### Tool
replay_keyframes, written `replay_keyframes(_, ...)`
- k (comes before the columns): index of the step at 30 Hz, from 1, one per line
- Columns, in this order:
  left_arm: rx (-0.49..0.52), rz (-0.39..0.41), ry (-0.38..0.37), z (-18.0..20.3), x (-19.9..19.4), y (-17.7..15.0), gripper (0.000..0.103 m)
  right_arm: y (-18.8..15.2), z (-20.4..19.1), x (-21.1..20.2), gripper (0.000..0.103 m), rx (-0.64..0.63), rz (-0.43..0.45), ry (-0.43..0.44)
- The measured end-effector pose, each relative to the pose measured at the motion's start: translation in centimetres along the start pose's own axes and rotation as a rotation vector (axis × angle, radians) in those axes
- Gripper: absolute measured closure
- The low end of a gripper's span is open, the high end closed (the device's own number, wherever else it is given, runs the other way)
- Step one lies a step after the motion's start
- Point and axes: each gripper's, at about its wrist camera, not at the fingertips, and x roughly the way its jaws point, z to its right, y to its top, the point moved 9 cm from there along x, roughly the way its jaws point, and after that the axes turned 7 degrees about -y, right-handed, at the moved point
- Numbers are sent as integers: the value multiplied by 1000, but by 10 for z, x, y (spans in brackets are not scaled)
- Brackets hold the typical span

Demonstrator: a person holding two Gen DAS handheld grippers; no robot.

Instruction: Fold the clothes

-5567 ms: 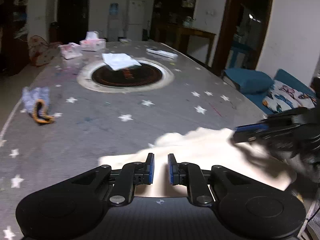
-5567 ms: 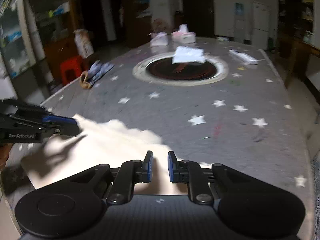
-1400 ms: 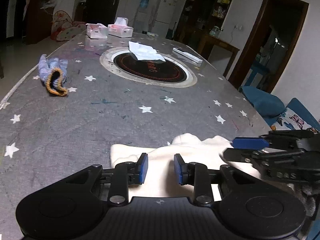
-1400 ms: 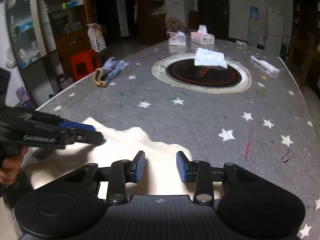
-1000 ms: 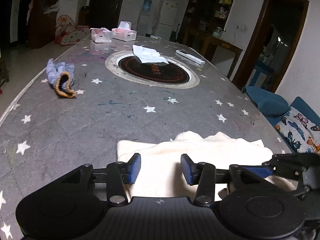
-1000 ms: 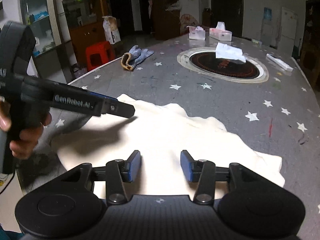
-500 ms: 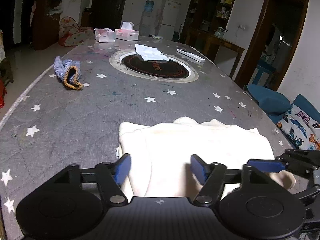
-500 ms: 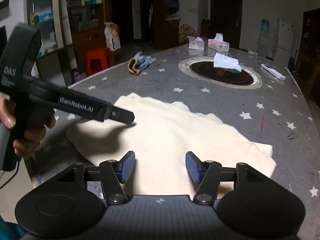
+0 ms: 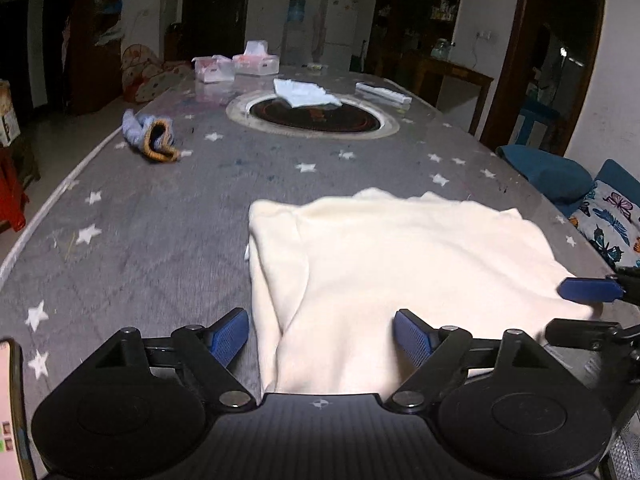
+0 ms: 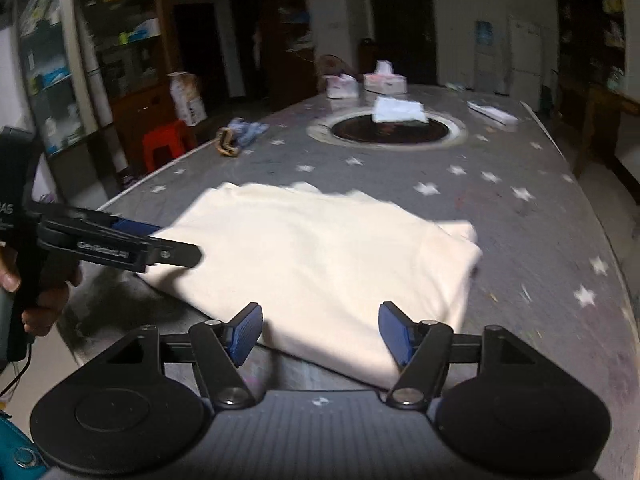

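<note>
A cream garment [image 9: 400, 256] lies folded flat on the near end of the grey star-patterned table [image 9: 160, 208]; in the right wrist view it [image 10: 320, 256] fills the table's near edge. My left gripper [image 9: 322, 338] is open and empty, pulled back over the garment's near left part. My right gripper [image 10: 320, 332] is open and empty over the near edge of the garment. The right gripper also shows in the left wrist view [image 9: 580, 308] at the garment's right corner. The left gripper shows in the right wrist view [image 10: 160, 240] at the garment's left edge.
A blue glove with an orange cuff [image 9: 150, 138] lies at the left. A round black inset [image 9: 316, 118] with a white cloth [image 9: 304, 94] sits mid-table. Tissue boxes [image 9: 236, 66] stand at the far end. A red stool [image 10: 168, 144] is beside the table.
Both grippers opened wide, let go of the garment and drew back and up. The garment now lies folded flat on the table.
</note>
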Motion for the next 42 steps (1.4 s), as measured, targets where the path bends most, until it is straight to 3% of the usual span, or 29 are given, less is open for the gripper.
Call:
replay_keyframes(12,22,-6,21,0,-4,-5,20,5,7,-5,43,32,23,-9)
replay_keyframes(18,27,5,29,1,-4,-7,20,3,4,8,46,-76,20,-92)
replay_keyframes(27,42,8,7,10,-1,-7,21,7,2,3,45,-154,15,-122)
replay_keyframes(31,20,11,-6,8,-2,-6,18,8,1,1,44,-189,12,-136)
replay_keyframes(32,10,8,-4,6,-3,-6,13,9,1,1,44,-198,12,-139)
replay_keyframes(38,-2,33,28,-6,-14,-3,0,18,-28,1,44,-253,17,-60)
replay_keyframes(42,-20,58,43,-17,-23,4,0,24,-57,3,45,-313,25,14)
